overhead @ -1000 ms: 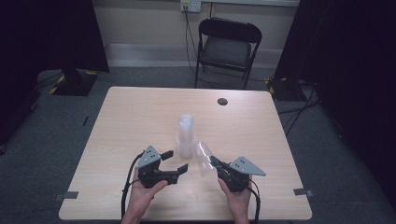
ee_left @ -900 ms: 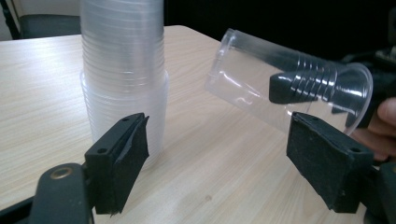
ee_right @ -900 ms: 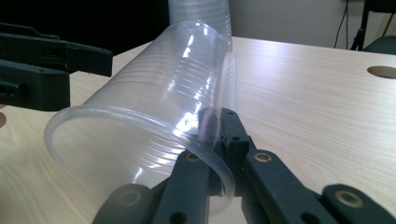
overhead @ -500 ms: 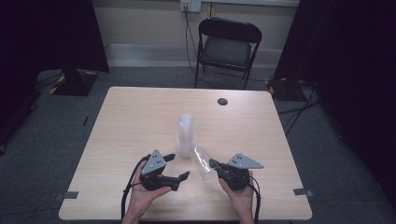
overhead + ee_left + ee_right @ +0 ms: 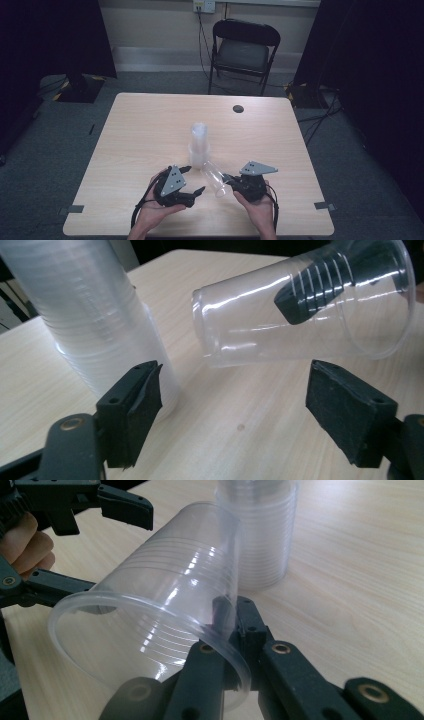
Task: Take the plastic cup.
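The right hand-held gripper [image 5: 227, 180] is clamped on the rim of a clear cup [image 5: 215, 177], one jaw inside and one outside, holding it on its side just above the surface [image 5: 140, 125], base toward the upright cup stack [image 5: 198, 145] close by. The left hand-held gripper [image 5: 194, 180] has just been closing its jaws. They stand apart with nothing between them, the cup just beyond.

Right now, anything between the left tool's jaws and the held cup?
Nothing: bare table separates the open left tool from the clear cup, in the left gripper view.
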Available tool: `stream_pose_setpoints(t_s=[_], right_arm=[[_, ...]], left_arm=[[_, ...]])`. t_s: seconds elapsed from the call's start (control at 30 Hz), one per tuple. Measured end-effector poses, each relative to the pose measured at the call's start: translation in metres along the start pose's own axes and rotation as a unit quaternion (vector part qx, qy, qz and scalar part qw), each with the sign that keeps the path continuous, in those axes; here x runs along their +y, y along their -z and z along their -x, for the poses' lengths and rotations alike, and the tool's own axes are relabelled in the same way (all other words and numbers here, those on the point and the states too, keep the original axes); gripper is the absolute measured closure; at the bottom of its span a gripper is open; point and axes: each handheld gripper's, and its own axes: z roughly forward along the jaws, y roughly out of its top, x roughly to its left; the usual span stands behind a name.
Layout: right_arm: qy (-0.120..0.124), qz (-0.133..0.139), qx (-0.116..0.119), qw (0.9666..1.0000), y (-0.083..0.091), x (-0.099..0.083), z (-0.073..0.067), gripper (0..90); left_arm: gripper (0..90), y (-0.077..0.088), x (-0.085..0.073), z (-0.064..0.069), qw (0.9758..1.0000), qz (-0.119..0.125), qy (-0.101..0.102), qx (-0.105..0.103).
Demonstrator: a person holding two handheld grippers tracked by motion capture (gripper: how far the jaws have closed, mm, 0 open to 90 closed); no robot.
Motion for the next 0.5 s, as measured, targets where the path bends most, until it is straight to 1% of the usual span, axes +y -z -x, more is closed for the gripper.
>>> stream_pose_setpoints(t_s=[0.03,0.07,0.13,0.17,0.23,0.33,0.4,0.43,0.5], right_arm=[[0.000,-0.010,0.002,1.0000,-0.001,0.001,0.000,89.5],[0.002,-0.015,0.004,0.9999,-0.002,0.001,0.000,89.6],[0.000,-0.030,0.007,0.9995,-0.004,0.002,0.000,89.5],[0.001,-0.038,0.010,0.9992,-0.006,0.003,0.000,89.5],[0.003,-0.051,0.015,0.9986,-0.009,0.004,-0.001,89.5],[0.001,-0.060,0.017,0.9980,-0.011,0.004,-0.002,89.5],[0.002,-0.063,0.021,0.9978,-0.012,0.005,-0.001,89.5],[0.002,-0.067,0.022,0.9975,-0.012,0.005,-0.001,89.5],[0.000,-0.072,0.024,0.9971,-0.012,0.006,-0.001,89.5]], left_arm=[[24.9,-0.001,0.000,0.001,1.0000,-0.003,-0.002,0.006],[24.6,-0.002,0.000,0.002,0.9998,-0.006,-0.014,0.012],[24.3,-0.004,0.000,0.005,0.9997,-0.007,-0.021,0.008],[23.6,-0.005,-0.001,0.006,0.9994,-0.012,-0.033,0.007],[22.8,-0.006,-0.001,0.008,0.9987,-0.016,-0.048,0.009],[19.3,-0.008,-0.001,0.011,0.9974,-0.022,-0.068,0.008],[18.4,-0.009,-0.002,0.012,0.9972,-0.021,-0.071,0.007],[16.5,-0.009,-0.002,0.011,0.9971,-0.023,-0.072,0.010],[15.4,-0.010,-0.002,0.012,0.9960,-0.019,-0.086,0.012]])
